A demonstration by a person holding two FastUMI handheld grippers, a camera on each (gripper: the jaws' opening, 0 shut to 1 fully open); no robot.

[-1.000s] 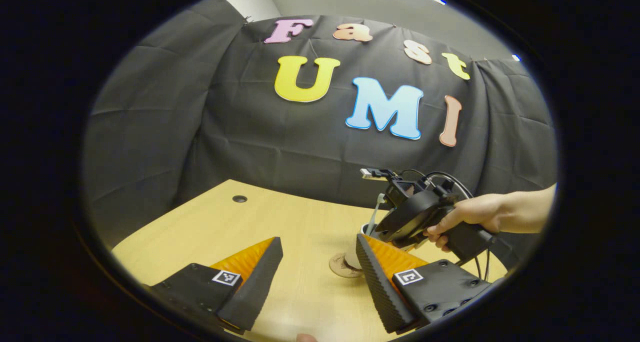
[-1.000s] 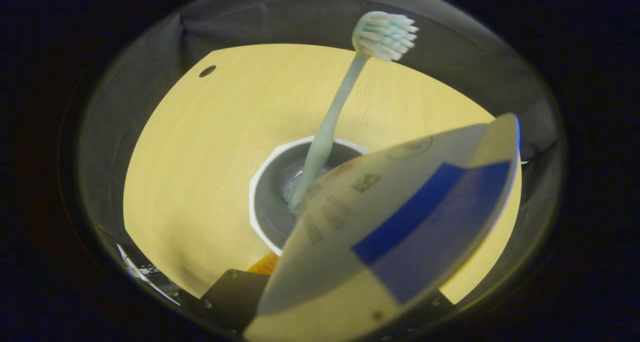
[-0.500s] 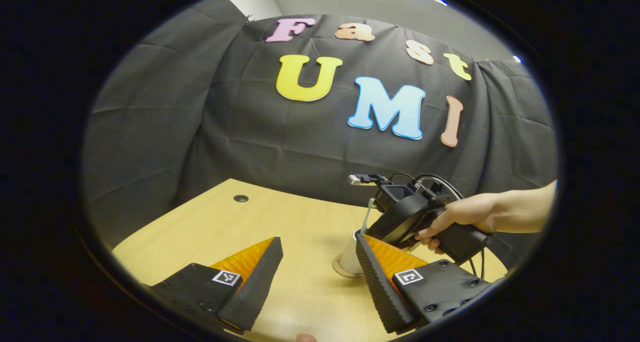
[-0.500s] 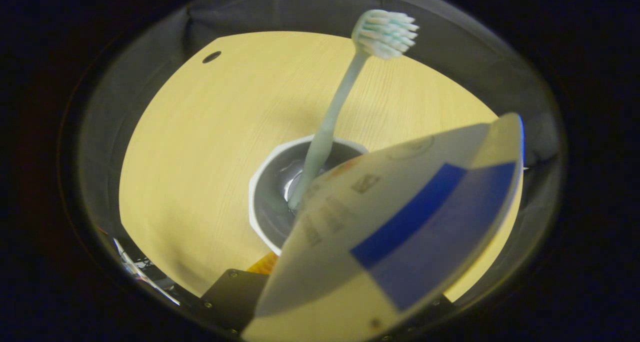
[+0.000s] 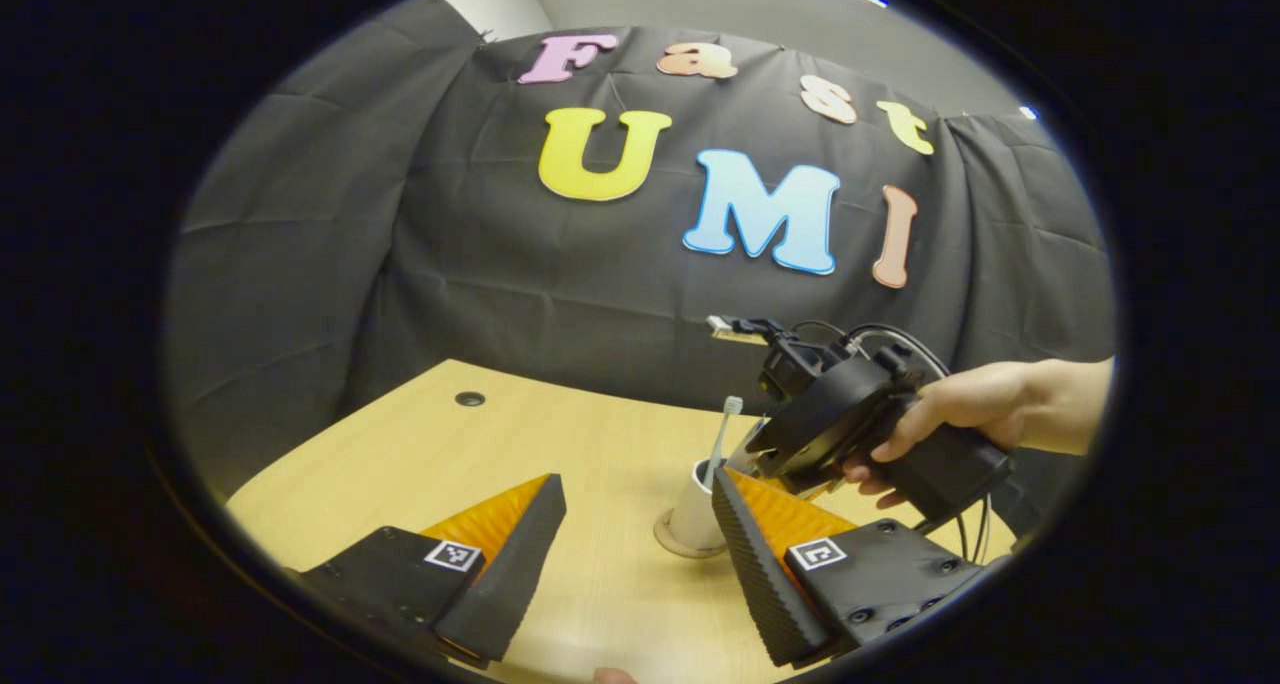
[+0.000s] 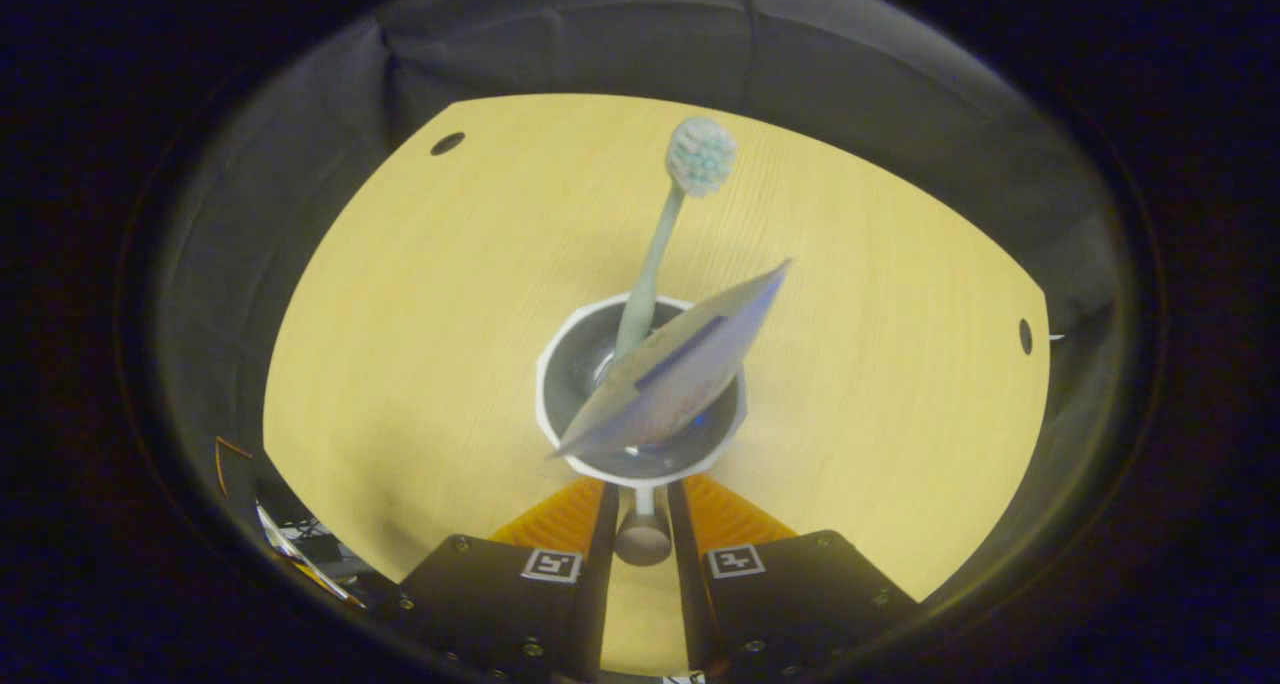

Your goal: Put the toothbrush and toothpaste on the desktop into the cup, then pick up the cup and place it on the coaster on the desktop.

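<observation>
— What is different now? The blue-and-white toothpaste tube (image 6: pixel 672 376) is sitting tilted in the white cup (image 6: pixel 560 359), beside the pale green toothbrush (image 6: pixel 655 254) (earlier it was filling the right gripper view).

— And the grippers? The right gripper (image 6: pixel 641 524) is standing slightly parted, empty; the left gripper (image 5: pixel 635 554) is hovering spread over the wooden desktop (image 5: pixel 560 444). The cup is resting on the round coaster (image 5: pixel 672 544).

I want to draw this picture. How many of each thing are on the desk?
Toothbrush: 1
Toothpaste tube: 1
Cup: 1
Coaster: 1
Total: 4
</observation>
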